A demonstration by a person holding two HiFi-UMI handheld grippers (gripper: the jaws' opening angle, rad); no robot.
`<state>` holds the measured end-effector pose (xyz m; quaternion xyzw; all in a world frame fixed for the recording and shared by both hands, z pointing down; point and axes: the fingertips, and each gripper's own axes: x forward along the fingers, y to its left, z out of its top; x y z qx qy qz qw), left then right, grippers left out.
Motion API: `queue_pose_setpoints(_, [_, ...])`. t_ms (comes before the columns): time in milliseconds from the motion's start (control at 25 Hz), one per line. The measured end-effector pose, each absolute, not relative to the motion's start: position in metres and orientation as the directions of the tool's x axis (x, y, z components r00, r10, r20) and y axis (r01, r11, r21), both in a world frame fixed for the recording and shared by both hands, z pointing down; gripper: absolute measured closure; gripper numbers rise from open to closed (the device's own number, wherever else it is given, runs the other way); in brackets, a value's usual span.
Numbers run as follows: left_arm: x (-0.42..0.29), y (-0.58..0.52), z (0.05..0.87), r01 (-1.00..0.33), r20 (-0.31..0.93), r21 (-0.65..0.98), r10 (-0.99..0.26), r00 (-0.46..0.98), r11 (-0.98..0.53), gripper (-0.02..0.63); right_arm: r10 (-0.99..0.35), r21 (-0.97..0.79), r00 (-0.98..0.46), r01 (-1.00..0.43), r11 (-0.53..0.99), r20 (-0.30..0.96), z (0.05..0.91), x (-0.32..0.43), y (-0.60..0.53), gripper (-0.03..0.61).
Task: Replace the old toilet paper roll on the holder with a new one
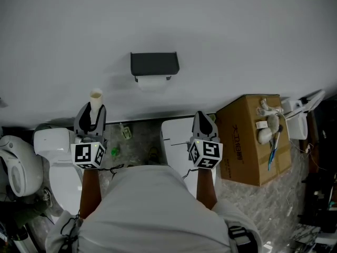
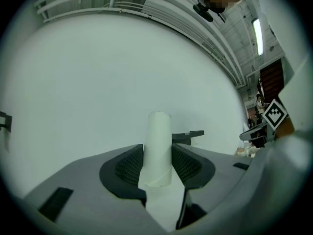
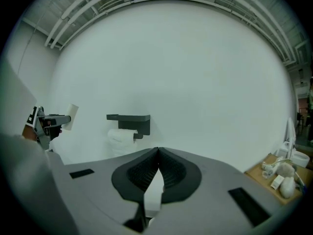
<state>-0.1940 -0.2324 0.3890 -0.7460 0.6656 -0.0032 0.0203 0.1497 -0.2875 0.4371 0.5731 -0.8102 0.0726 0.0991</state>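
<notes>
A dark holder point(image 1: 154, 64) is fixed on the white wall, with a white paper roll point(image 1: 151, 83) hanging under it. The right gripper view shows the same holder point(image 3: 129, 120) and roll point(image 3: 120, 137) ahead and to the left. My left gripper point(image 1: 91, 112) is shut on an empty cardboard tube point(image 1: 96, 100), which stands upright between its pads point(image 2: 131, 165) and rises above them as a pale tube point(image 2: 158, 148). It is left of the holder and well short of the wall. My right gripper point(image 1: 203, 119) is shut with nothing in its jaws point(image 3: 158, 153), below and right of the holder.
A toilet point(image 1: 58, 157) stands below my left gripper, with a white rounded object point(image 1: 16, 165) at the far left. A white lidded bin point(image 1: 176, 141) sits under my right gripper. To the right, a cardboard box point(image 1: 253, 138) carries small items on top.
</notes>
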Motion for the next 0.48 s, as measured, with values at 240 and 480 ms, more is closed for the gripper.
queue_pose_setpoints(240, [-0.1941,-0.2319,0.3841,-0.994,-0.040,-0.032,-0.994,0.105,-0.104,0.413,-0.918,-0.003,-0.323,-0.944,0.331,0.231,0.4320,0.1560,-0.2912,0.574])
queue_pose_setpoints(480, [-0.1950,-0.2319,0.3853,-0.995,-0.033,-0.038,-0.995,0.095,-0.094,0.413,-0.918,-0.007,-0.330,-0.942,0.337,0.221,0.4296,0.1561,-0.2943,0.574])
